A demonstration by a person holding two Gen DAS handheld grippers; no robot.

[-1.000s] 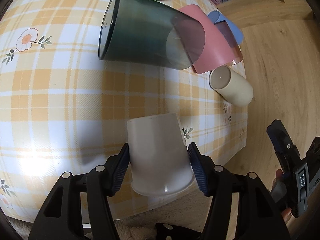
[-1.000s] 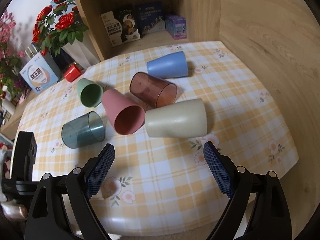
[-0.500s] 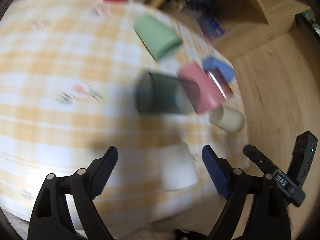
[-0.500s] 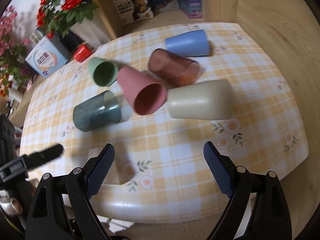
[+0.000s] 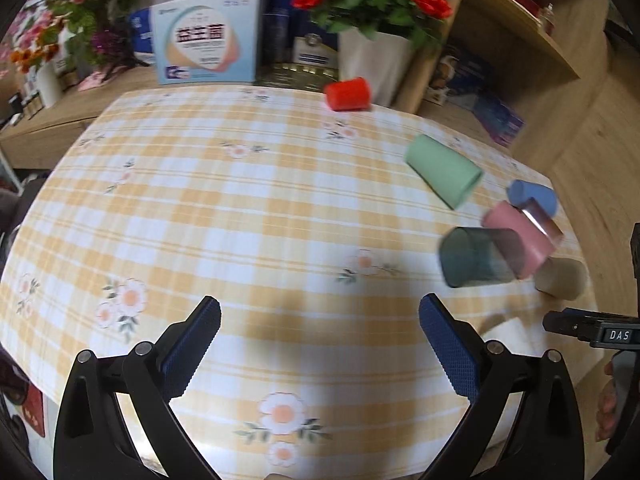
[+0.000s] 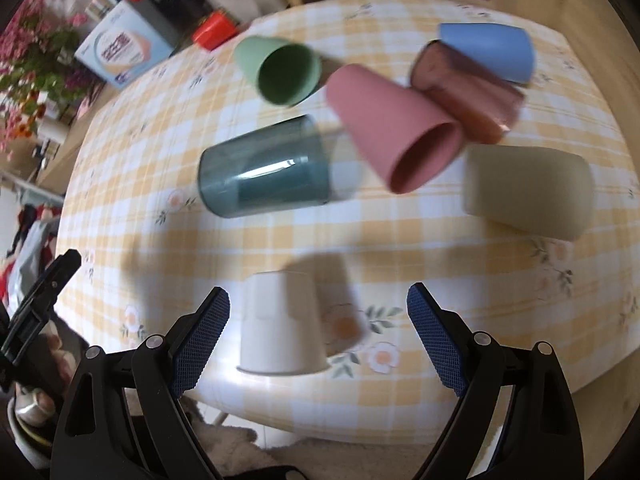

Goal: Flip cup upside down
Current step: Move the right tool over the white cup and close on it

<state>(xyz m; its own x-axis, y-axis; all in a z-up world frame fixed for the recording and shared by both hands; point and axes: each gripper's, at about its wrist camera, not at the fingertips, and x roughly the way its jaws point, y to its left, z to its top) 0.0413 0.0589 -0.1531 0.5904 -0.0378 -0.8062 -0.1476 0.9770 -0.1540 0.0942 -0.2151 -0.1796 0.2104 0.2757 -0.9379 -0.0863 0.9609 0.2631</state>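
A white cup (image 6: 280, 324) stands upside down near the table's front edge, just ahead of my open, empty right gripper (image 6: 318, 320); only a sliver of it (image 5: 510, 332) shows in the left wrist view. My left gripper (image 5: 320, 332) is open and empty above bare tablecloth, well left of the cup. Several cups lie on their sides: a teal see-through one (image 6: 266, 172), pink (image 6: 394, 126), beige (image 6: 528, 192), brown see-through (image 6: 468, 90), blue (image 6: 486, 52) and green (image 6: 280, 70).
A yellow checked tablecloth (image 5: 240, 216) covers the round table. A small red cup (image 5: 347, 94) stands at the far edge. Behind it are a boxed product (image 5: 206, 42), a white vase of red roses (image 5: 374, 62) and wooden shelves (image 5: 520, 32).
My left gripper let go of the white cup, opened wide and swung away to the left. The cup now stands upside down. My right gripper moved closer to it.
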